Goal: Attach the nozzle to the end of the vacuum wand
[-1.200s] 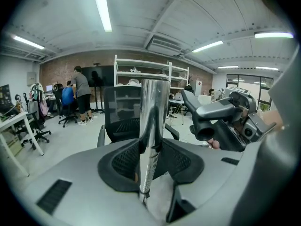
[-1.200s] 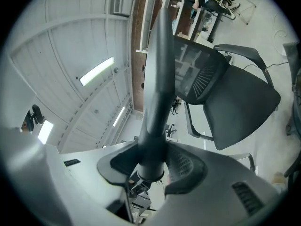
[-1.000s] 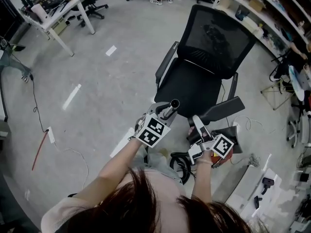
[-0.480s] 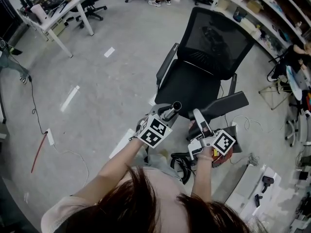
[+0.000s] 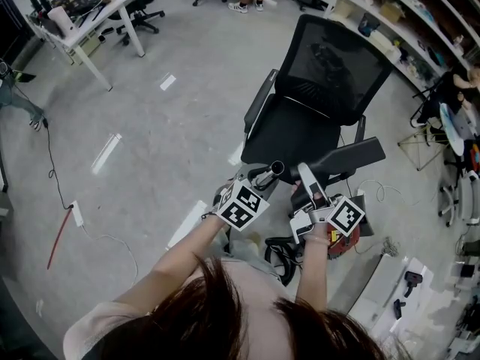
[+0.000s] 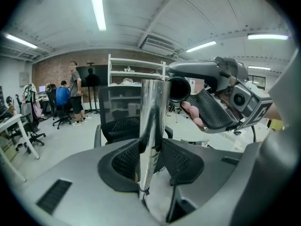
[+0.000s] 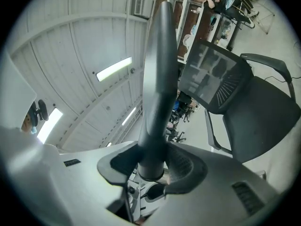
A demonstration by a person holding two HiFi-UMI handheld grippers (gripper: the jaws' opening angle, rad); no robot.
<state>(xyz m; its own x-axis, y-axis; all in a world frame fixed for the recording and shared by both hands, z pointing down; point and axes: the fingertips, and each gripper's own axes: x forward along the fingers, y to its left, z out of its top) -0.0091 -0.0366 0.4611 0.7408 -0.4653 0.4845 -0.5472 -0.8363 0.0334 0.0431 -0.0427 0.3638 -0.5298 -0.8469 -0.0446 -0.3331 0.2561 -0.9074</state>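
Left gripper view showed my left claw (image 6: 150, 161) clamping the wand (image 6: 153, 117), right claw (image 7: 153, 168) clamping the nozzle (image 6: 200, 69) just beside its tip; I judged lining them up came next.

Seen from above, a person's left gripper (image 5: 257, 180) holds a silver vacuum wand (image 5: 269, 172), open end pointing far right. Just right of it, the right gripper (image 5: 309, 190) appears to clamp a dark nozzle (image 5: 352, 158). A black office chair (image 5: 322, 88) stands beyond on the grey floor (image 5: 172, 126).
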